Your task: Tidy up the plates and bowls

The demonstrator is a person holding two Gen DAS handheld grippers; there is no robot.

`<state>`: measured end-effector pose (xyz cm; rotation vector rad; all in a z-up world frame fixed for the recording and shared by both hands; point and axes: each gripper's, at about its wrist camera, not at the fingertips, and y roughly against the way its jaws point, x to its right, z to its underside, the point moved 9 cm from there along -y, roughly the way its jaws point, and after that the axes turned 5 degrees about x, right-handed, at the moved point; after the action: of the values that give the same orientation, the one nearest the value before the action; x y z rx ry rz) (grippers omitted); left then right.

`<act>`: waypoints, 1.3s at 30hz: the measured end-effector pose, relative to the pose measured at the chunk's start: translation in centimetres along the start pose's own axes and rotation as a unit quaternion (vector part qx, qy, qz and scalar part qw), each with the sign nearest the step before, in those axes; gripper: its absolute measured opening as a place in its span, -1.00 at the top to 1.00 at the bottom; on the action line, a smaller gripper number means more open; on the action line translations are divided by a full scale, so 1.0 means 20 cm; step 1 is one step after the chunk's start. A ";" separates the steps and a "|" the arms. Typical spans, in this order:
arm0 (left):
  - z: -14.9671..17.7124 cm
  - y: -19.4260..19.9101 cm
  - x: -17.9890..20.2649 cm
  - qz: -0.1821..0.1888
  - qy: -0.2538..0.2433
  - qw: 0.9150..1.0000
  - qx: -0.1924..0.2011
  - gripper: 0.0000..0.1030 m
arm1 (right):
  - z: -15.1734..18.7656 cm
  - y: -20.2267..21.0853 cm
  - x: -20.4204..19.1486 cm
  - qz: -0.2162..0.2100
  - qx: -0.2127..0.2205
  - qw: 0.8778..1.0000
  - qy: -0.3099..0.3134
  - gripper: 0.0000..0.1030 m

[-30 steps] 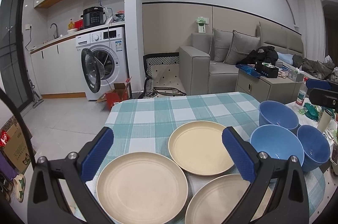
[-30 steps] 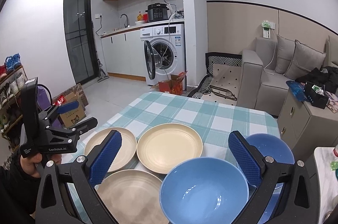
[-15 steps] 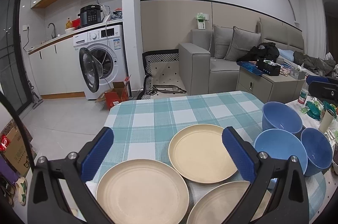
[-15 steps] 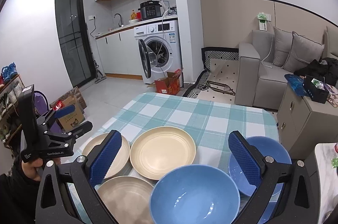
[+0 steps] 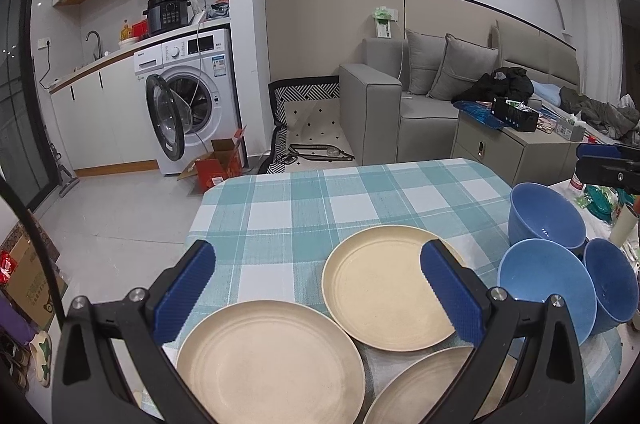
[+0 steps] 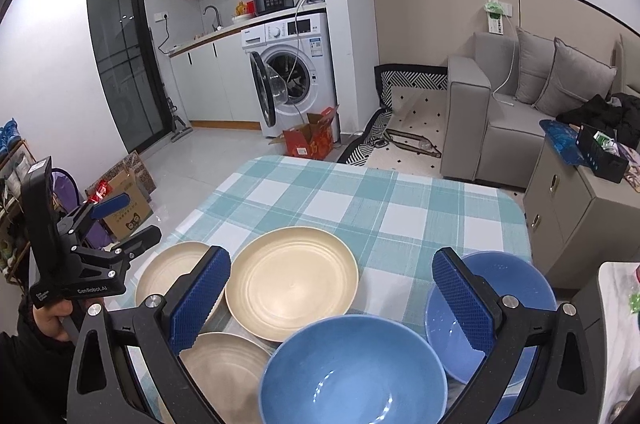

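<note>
Three cream plates and three blue bowls sat on the table's teal-and-white checked cloth [image 5: 340, 192]. In the left wrist view, the nearest plate [image 5: 270, 360] lay at the front edge of the table, the middle plate [image 5: 384, 288] lay just beyond it to the right with its rim touching or slightly overlapping, and a third plate [image 5: 424, 384] showed partly at the bottom, behind the right finger. To the right of the plates the bowls clustered together: the far bowl [image 5: 546, 220], the near bowl [image 5: 540, 288] in front of it, and a tilted bowl [image 5: 614, 280] leaning at their right side. The left gripper [image 5: 316, 288] hovered above the plates with its blue-padded jaws spread wide and nothing between them. The right gripper [image 6: 332, 298] hung likewise over the bowls, jaws wide apart and empty, with the large blue bowl [image 6: 352, 372] directly below it and another bowl [image 6: 448, 304] partly behind its right finger. From that view a person's hand [image 6: 50, 320] held the left gripper's handle at the table's left edge. Beyond the table stood a washing machine [image 5: 188, 96] with its door open, a red cardboard box [image 5: 218, 168] on the floor, and a grey sofa [image 5: 420, 104].
</note>
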<state>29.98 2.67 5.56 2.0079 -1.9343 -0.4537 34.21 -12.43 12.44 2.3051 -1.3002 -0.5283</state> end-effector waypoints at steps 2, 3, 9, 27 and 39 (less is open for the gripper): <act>0.01 -0.02 0.00 0.000 -0.001 1.000 -0.005 -1.00 | 0.00 -0.03 0.01 -0.001 -0.004 1.000 -0.001 -1.00; 0.02 -0.03 0.00 0.000 -0.003 1.000 -0.008 -1.00 | 0.00 -0.04 0.01 -0.003 -0.007 1.000 -0.001 -1.00; 0.04 -0.09 -0.01 0.002 -0.002 1.000 -0.022 -1.00 | 0.01 -0.13 0.00 -0.005 -0.023 1.000 -0.001 -1.00; 0.10 -0.27 0.00 0.011 -0.009 0.998 -0.059 -1.00 | 0.10 -0.41 0.01 -0.017 -0.094 0.995 -0.009 -1.00; 0.15 -0.37 -0.01 0.016 -0.010 0.996 -0.083 -1.00 | 0.18 -0.57 0.04 -0.013 -0.148 0.989 -0.013 -1.00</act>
<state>35.35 3.11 -0.37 1.8727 -1.8702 -0.6067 40.75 -8.46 3.18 2.0784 -1.1204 -0.7104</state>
